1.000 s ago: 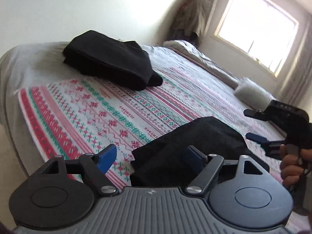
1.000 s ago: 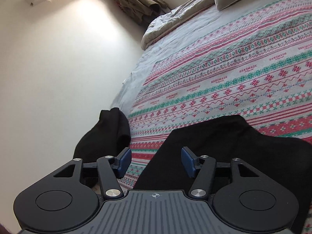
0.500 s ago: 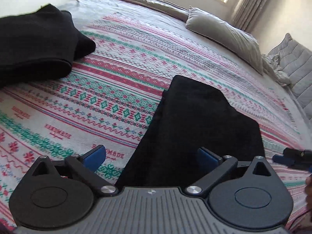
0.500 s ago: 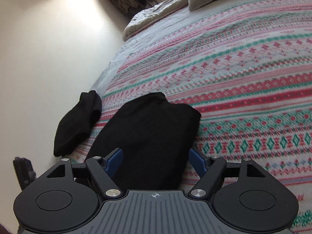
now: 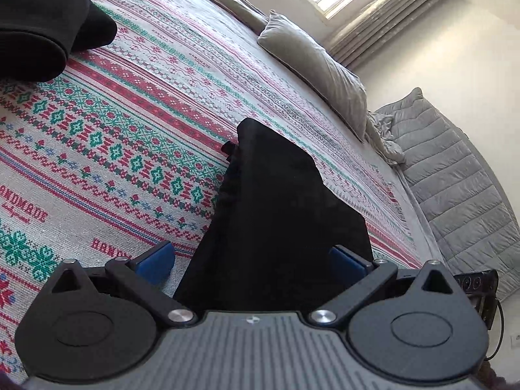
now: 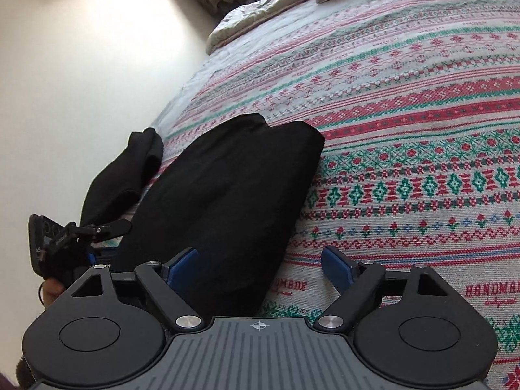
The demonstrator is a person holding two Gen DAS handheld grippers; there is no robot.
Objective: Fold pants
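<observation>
The folded black pants [image 5: 279, 221] lie flat on the patterned blanket [image 5: 113, 130]. My left gripper [image 5: 252, 260] stands open just above their near end; its left pad is over the blanket and its right pad over the pants' right edge, neither pressing. In the right wrist view the pants [image 6: 234, 188] run away from me. My right gripper [image 6: 260, 268] is opening, its left pad over the cloth, its right pad over the bare blanket, nothing gripped. The left gripper [image 6: 107, 240] shows at the pants' left side, held by a hand.
A second folded black garment [image 5: 39, 16] lies at the blanket's edge, also seen beside the white wall [image 6: 130, 172]. A grey pillow [image 5: 318, 65] and crumpled bedding [image 6: 253, 16] lie at the far end. A grey quilted cushion [image 5: 455, 178] borders the bed on the right.
Both cameras have dropped closer to the pants and tilted down. The left view has swung right, off the second garment and toward the pillow. Both pairs of jaws stand wider than before.
</observation>
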